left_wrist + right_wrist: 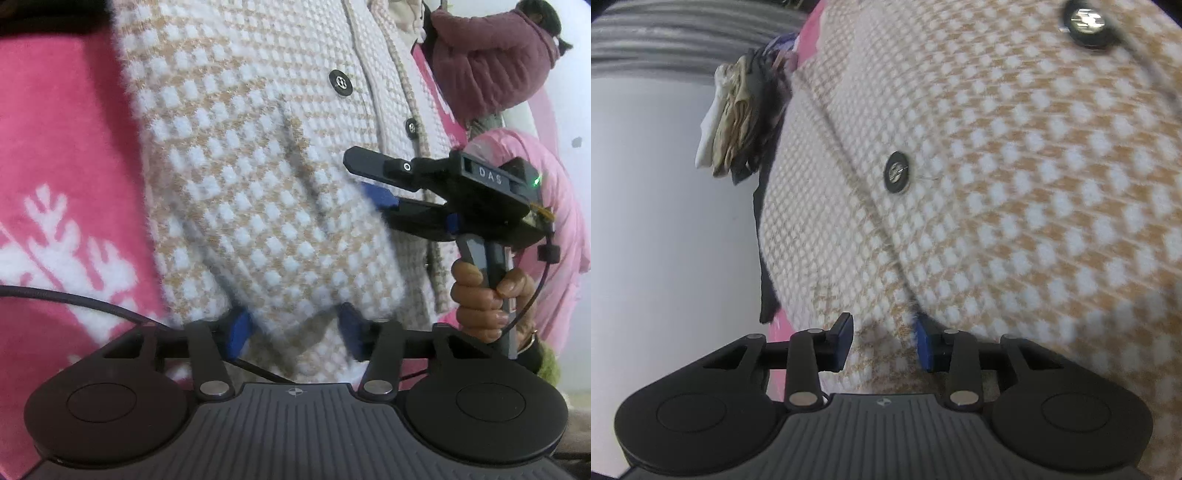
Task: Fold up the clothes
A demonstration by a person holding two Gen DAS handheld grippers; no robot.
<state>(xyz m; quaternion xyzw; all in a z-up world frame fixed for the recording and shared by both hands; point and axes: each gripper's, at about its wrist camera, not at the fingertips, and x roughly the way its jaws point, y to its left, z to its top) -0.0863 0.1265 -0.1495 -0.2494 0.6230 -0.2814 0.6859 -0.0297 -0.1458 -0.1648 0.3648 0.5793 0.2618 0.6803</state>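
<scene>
We had the checked cardigan (258,166) spread on a pink blanket (55,129) with a white leaf print, its buttoned front facing up, two dark buttons (340,83) showing along the placket. Our left gripper (293,330) stood with its blue pads apart and a fuzzy corner of the cardigan lying between them; the pads did not seem to pinch the cloth, so we judged it open around the edge rather than clamped on it. That placing made sense to us as the start of a grip on the hem, from which a fold could be carried over.

Our right gripper (882,341), seen from the left wrist view as a black tool in a bare hand (484,299), reached in from the side with its fingers spread above and below a layer of the knit. From its own camera the pads stood wide, cloth bulging between them, the placket seam running away ahead.

We took both tools to be bracketing one side of the garment so it could be lifted evenly. A heap of other clothes (738,122) lay beyond the cardigan.
</scene>
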